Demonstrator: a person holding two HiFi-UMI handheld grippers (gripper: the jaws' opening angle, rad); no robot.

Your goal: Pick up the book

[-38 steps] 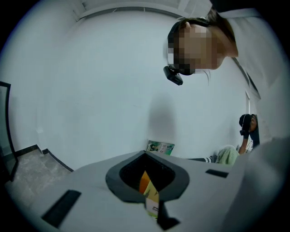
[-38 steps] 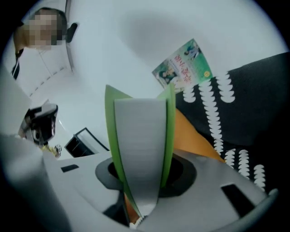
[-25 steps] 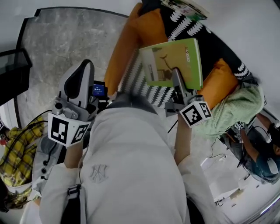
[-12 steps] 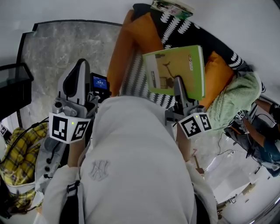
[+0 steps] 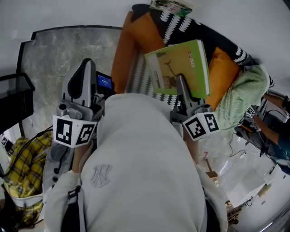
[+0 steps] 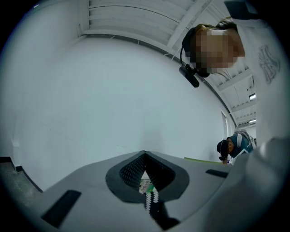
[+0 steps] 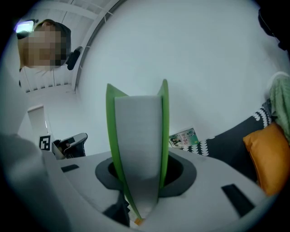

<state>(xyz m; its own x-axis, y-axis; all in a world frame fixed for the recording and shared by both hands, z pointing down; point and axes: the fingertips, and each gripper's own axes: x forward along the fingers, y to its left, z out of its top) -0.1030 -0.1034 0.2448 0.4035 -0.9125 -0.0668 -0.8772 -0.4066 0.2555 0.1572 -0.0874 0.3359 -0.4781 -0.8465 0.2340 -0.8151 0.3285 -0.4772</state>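
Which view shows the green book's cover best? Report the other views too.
Head view: the green book turns its front cover to the camera, held by the right gripper. The right gripper view shows only its page edge between the covers. The left gripper view catches a thin green sliver, likely its edge.

Support surface: black sofa with white toothed pattern (image 5: 213,38). Lying on it: long orange cushion (image 5: 136,45) left, second orange cushion (image 5: 224,72) right, pale green knitted blanket (image 5: 242,102) beside that, colourful magazine (image 5: 170,5) at far end.
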